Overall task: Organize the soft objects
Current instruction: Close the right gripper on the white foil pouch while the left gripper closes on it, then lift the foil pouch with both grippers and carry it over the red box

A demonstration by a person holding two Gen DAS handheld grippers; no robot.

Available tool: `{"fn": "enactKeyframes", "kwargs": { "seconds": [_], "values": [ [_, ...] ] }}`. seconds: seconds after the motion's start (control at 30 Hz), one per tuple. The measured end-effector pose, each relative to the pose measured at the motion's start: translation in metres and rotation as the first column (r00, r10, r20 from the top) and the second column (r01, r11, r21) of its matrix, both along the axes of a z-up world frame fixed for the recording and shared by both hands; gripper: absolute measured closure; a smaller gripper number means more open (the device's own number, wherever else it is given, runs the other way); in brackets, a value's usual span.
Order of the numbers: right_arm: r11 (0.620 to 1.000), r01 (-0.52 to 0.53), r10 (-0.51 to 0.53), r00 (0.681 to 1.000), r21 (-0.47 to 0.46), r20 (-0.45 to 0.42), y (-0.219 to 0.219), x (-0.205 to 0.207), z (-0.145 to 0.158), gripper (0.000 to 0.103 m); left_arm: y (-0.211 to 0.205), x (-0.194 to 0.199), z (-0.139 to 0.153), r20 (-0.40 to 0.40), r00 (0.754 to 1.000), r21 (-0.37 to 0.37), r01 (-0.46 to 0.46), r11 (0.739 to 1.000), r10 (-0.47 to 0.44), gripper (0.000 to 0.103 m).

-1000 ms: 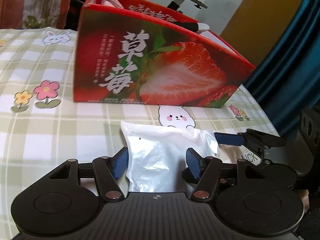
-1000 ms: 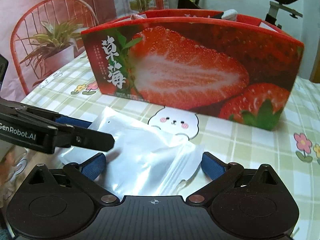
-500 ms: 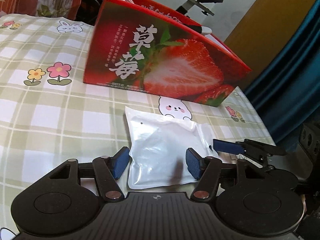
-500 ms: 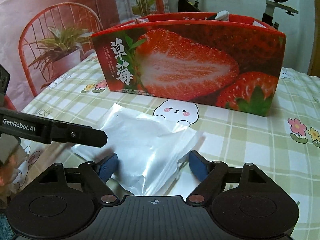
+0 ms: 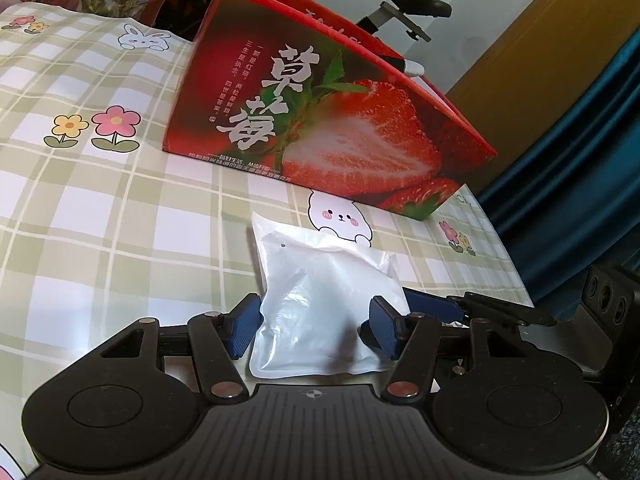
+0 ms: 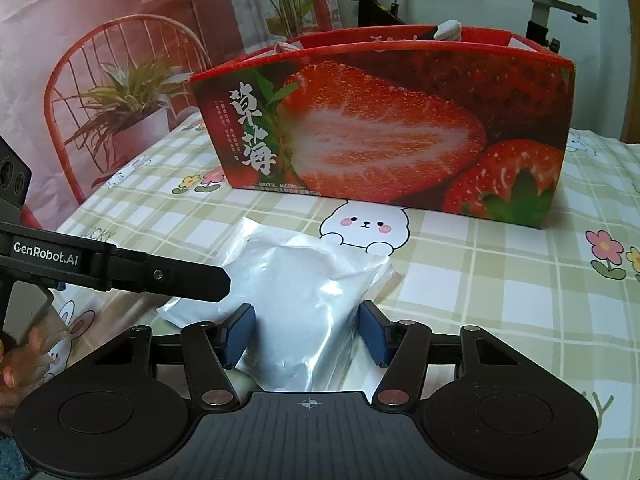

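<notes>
Pouch [image 5: 326,300] — a soft white plastic packet — lies flat on the checked tablecloth [image 5: 100,216], just near of the strawberry box [image 5: 320,120] and touching the printed bunny [image 5: 340,216] at its far edge.

A second ago we had both tools set wide around it. Since then our right gripper [image 6: 308,334] has drawn in: its blue pads [image 6: 240,334] now press the pouch from both sides, and the film bulges up between them, so we judge it to be closed on the near right corner, though the pouch has not left the cloth. Our left gripper [image 5: 316,330] has tilted so that its camera sees the pouch from higher up; its pads [image 5: 244,330] sit at the pouch's left and right edges, the left one touching, the right one touching or just short of it. We cannot tell whether that pair is squeezing yet; the gap looks about as wide as before.

In the left view one finger of the right gripper [image 5: 432,306] reaches in from the right, close behind our left tool's right pad, so the two tools are crowded.

For the task this means the grasp is being made, and lifting the pouch into the open-topped box is what we judge comes after. The film is slick and the filling shifts, so a pinch at one corner may let it sag or slip.
</notes>
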State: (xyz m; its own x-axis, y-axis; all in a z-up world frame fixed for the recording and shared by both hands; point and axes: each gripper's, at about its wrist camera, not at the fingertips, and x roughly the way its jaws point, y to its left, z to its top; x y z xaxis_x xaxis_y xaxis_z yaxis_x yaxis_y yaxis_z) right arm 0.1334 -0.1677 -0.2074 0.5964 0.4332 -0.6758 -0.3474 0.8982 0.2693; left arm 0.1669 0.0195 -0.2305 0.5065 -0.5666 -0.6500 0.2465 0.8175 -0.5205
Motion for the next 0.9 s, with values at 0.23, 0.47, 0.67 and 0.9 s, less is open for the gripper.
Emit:
{"fn": "enactKeyframes", "kwargs": {
  "seconds": [0.23,0.47,0.67,0.9],
  "values": [
    [0.999,0.017,-0.018,0.999,0.037,0.028,-0.005,-0.004,0.008,0.060,0.009,-0.001,0.006,0.011,1.000,-0.042,-0.023,0.999,0.024,0.041],
    [0.998,0.025,-0.031,0.994,0.058,0.102,-0.011,-0.005,0.031,0.064,0.011,-0.005,0.029,0.070,0.997,-0.060,-0.020,0.998,0.024,0.041],
    [0.999,0.028,-0.036,0.986,0.047,0.163,-0.013,-0.001,0.053,0.064,0.009,-0.003,0.055,0.129,0.991,-0.064,-0.022,0.998,0.031,0.044],
    [0.997,0.055,-0.069,0.964,0.061,0.258,-0.024,0.011,0.089,0.068,0.002,0.010,0.089,0.201,0.979,-0.050,-0.017,0.999,0.026,0.056]
  ]
}}
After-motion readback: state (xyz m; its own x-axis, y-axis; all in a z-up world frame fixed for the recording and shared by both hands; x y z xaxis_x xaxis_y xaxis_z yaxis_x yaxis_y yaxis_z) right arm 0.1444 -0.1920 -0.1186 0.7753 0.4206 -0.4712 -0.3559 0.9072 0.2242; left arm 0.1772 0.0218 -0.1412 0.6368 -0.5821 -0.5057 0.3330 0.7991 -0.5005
